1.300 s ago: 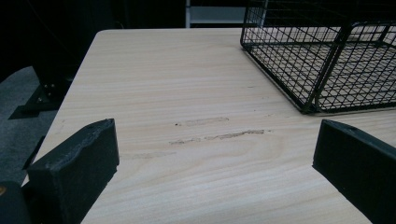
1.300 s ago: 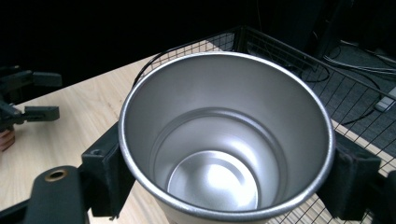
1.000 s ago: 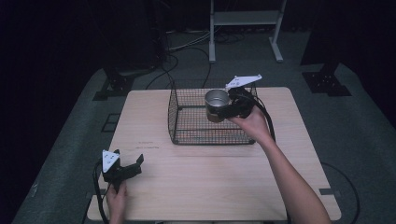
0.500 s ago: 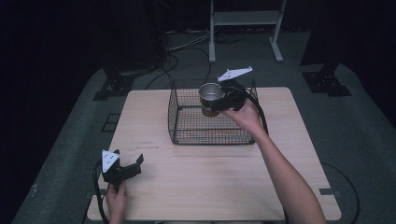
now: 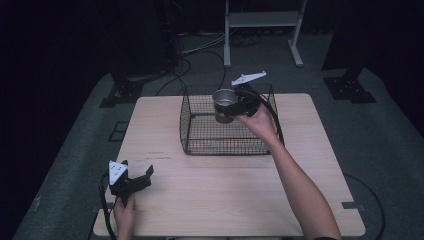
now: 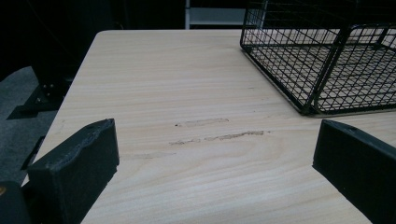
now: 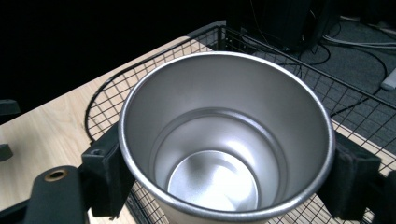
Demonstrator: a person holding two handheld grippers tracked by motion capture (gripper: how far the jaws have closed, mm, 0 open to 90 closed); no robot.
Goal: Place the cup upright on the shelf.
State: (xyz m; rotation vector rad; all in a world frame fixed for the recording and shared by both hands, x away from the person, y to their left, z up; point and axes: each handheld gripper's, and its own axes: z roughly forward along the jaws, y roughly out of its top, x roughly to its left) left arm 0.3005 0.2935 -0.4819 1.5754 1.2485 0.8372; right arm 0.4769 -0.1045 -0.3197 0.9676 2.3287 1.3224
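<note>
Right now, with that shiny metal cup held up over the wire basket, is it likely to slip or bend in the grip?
The metal cup looks rigid, so the right gripper probably won't dent it. Its polished, tapering wall may be slippery between the pads. It is empty inside, so likely light, and apt to roll if laid sideways in the wire basket.

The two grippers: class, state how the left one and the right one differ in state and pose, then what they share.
1. The left gripper is open and holds nothing; the right gripper is shut on the metal cup.
2. The left gripper sits low near the table's front edge; the right gripper is raised above the wire basket.
Shared: both are black, hand-held, with a grey plate on top.
</note>
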